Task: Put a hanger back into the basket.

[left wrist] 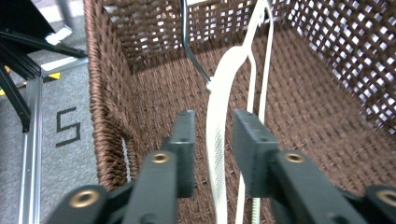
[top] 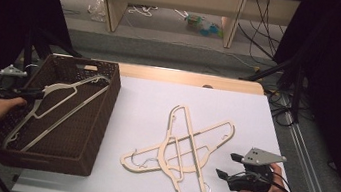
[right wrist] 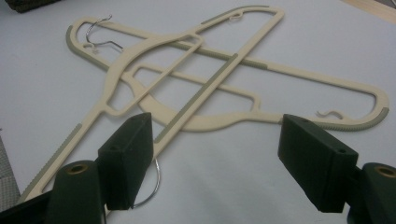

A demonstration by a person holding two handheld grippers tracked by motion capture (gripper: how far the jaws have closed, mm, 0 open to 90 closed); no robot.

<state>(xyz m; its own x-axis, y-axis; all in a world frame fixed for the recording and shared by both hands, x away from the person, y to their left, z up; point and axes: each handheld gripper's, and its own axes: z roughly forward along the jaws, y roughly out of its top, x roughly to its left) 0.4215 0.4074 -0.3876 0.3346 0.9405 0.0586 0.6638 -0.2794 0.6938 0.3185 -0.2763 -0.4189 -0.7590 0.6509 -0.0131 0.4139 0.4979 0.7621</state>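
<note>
Hangers lie in two places — one cream hanger (top: pixel 56 105) rests tilted inside the brown wicker basket (top: pixel 98 131) at the left of the counter (top: pixel 148 98), and two more crossed hangers (top: pixel 181 148) lie on the white surface to its right. The left gripper (top: pixel 32 93) reaches over the basket's edge; in the left gripper view its jaws stand a little apart on either side of the hanger's strip, not touching it. The right gripper (top: pixel 229 166) hovers just beside the crossed pair — jaws wide apart.
</note>
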